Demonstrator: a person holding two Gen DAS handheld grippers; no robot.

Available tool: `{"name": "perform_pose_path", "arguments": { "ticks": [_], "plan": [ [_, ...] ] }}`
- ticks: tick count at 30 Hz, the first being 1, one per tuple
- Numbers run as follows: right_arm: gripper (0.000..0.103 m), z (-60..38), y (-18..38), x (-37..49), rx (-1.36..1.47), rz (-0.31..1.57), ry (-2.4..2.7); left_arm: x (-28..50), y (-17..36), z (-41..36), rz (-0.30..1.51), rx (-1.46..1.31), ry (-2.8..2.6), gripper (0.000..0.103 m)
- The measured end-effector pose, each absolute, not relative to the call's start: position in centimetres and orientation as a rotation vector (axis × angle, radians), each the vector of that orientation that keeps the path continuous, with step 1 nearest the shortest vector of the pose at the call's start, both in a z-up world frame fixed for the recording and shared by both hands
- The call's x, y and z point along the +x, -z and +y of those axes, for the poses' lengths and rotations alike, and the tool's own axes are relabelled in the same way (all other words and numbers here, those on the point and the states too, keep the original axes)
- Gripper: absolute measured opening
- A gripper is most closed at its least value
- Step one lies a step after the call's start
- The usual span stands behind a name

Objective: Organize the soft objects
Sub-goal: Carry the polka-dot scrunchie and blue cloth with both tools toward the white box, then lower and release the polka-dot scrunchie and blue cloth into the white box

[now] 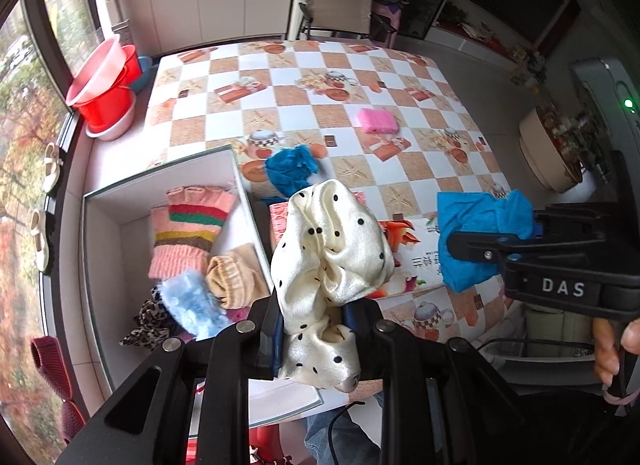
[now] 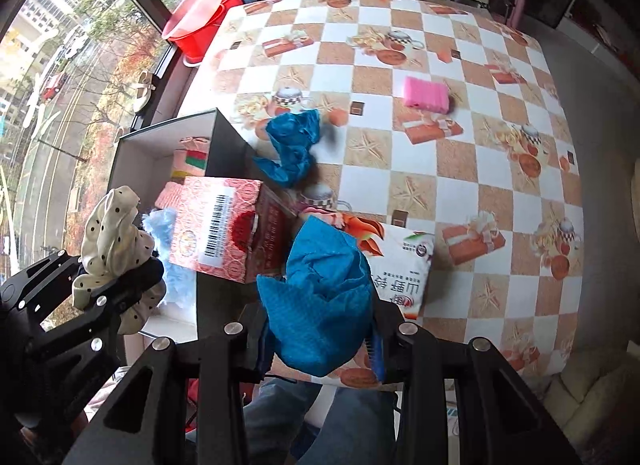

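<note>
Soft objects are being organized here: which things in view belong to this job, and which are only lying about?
Belong to the job:
- cream dotted scrunchie, in the left gripper
- blue cloth, in the right gripper
- crumpled blue cloth
- pink sponge
- white box, holding a striped knit piece

Only lying about:
- red basins
- red carton
- folding chair

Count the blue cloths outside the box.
2: one blue cloth held by the right gripper, another blue cloth lying on the table beside the box.
</note>
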State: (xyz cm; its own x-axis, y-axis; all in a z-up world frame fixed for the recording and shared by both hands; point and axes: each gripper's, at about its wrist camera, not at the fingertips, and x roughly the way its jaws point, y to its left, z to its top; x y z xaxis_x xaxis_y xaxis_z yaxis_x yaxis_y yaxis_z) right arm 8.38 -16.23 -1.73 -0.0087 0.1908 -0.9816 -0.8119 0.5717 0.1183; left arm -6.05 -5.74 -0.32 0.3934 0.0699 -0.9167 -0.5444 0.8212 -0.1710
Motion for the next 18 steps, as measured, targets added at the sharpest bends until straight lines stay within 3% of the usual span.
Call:
{"name": "perform_pose_path", "arguments": {
  "ticks": [18],
  "plan": [
    [0.037, -11.0, 1.1, 3.7, -0.765, 1.272, -1.022, -11.7, 2.7, -2.3, 1.1, -0.64, -0.561, 0.026]
  ]
}}
